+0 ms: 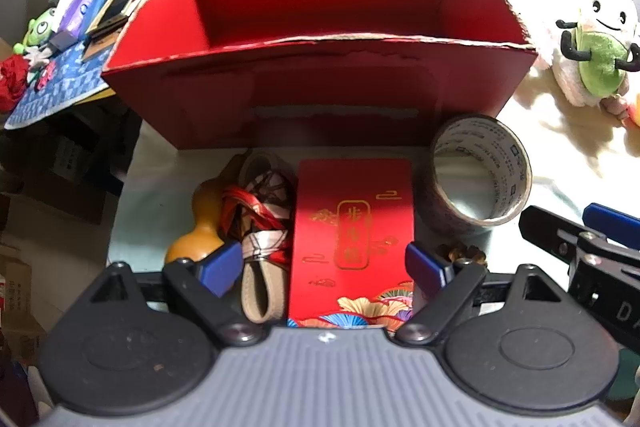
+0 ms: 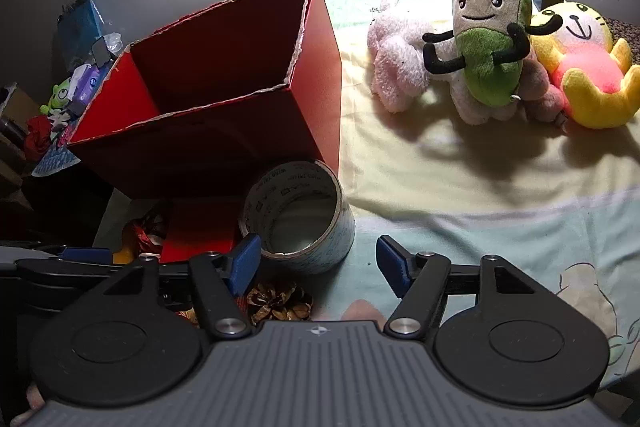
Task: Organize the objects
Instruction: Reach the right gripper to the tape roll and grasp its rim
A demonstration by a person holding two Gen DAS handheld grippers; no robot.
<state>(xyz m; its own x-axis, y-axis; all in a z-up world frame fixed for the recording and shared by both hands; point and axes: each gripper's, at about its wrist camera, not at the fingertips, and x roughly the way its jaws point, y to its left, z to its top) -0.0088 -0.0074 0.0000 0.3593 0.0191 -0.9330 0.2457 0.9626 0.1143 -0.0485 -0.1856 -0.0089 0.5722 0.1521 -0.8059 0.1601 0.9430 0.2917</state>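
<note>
Step in hand, by my reading: selection of the first item for the red box (image 1: 320, 83), which stands open-topped and shows no contents, directly ahead of the left tool (image 1: 325, 265). Left tool: fingers spread wide, nothing held; its blue pads (image 1: 218, 267) straddle two items on the bed sheet (image 2: 460, 195). Working left to right from that tool: a yellow gourd (image 1: 200, 227) sits just outside the left pad; a bundle of red cord and patterned band (image 1: 264, 223) lies just inside it; a red envelope (image 1: 354, 227) with gold print lies flat between the pads, offset toward the right one and touching the bundle's edge. Beyond the right pad, a roll of tape (image 1: 482, 179) stands tilted against the box front. A pine cone (image 2: 280, 301) lies under the right tool (image 2: 318, 263), near its left finger. The right tool is likewise spread and empty, held low beside the left one, aimed past the tape roll at bare sheet. Farther right of it, well apart, plush toys (image 2: 488, 43) rest on the bed. Next move, in my judgement: the left tool needs to close on a single item; the envelope lies flat and thin, so an edge pinch would be awkward, and the bundle looks the easier grasp. Both tools are held roughly level, pointing toward the box.
</note>
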